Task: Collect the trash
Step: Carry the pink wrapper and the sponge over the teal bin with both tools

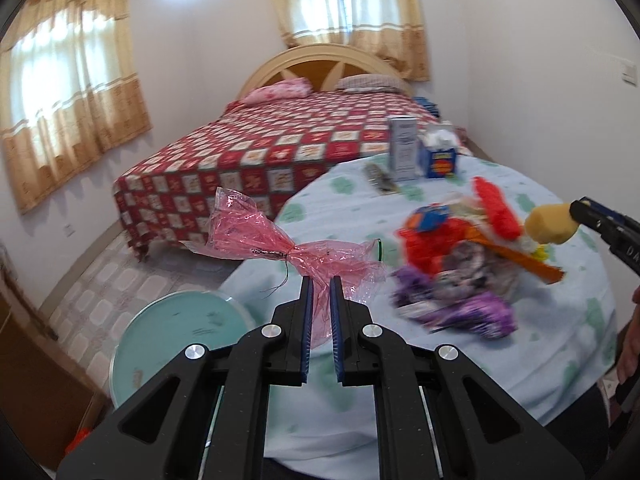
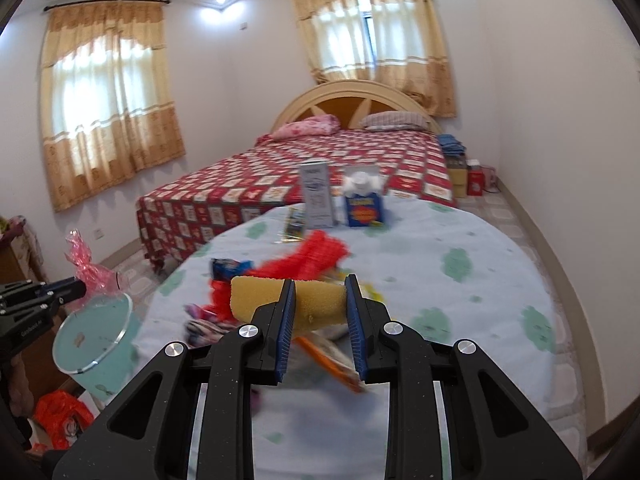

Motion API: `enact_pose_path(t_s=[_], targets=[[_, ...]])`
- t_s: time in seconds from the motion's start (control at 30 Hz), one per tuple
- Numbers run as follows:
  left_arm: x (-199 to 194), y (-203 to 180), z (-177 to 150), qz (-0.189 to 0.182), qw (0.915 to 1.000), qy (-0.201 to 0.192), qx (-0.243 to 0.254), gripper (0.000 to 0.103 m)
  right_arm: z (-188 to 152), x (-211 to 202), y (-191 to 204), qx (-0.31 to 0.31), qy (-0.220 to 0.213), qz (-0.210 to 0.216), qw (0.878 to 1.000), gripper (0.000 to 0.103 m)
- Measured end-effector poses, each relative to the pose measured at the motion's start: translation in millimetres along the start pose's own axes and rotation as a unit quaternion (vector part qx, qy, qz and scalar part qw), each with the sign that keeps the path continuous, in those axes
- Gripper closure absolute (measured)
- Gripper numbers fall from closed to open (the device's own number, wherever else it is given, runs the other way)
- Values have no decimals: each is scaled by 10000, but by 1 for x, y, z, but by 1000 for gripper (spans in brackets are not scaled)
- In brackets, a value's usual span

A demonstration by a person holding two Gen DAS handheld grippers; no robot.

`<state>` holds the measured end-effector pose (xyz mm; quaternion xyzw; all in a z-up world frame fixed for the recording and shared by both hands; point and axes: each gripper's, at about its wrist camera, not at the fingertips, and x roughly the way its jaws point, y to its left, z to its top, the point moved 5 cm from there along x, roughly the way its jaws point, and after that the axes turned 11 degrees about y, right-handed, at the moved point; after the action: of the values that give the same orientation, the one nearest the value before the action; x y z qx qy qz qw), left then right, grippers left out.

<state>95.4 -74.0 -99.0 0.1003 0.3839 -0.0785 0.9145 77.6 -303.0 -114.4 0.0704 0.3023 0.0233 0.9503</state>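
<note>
My left gripper (image 1: 320,282) is shut on a crumpled pink cellophane wrapper (image 1: 256,236), which hangs above the table's left edge. The same wrapper (image 2: 86,264) shows at the far left of the right wrist view. My right gripper (image 2: 320,284) is shut on a yellow sponge (image 2: 316,302), held above the table; the sponge (image 1: 550,222) also shows at the right in the left wrist view. A heap of trash (image 1: 456,256), red, purple and orange wrappers, lies on the round table (image 1: 540,340). A teal waste bin (image 1: 176,328) stands on the floor left of the table.
A tall grey carton (image 2: 318,194), a blue box (image 2: 365,208) and a small flat packet (image 2: 294,224) stand at the table's far side. A bed (image 2: 320,172) with a red checked cover lies behind. An orange bag (image 2: 60,412) lies on the floor near the bin.
</note>
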Motion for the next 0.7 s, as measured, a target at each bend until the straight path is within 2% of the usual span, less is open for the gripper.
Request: enact_pose_path(t_s=[0.43,0.7], targets=[[4,84,-23,539,9974,137,-448,94,21,36,74,-485,191,390,9979,77],[9,118,-33,759,9946,255,-658,94,25,62,120,-816,376,587,9942,77]])
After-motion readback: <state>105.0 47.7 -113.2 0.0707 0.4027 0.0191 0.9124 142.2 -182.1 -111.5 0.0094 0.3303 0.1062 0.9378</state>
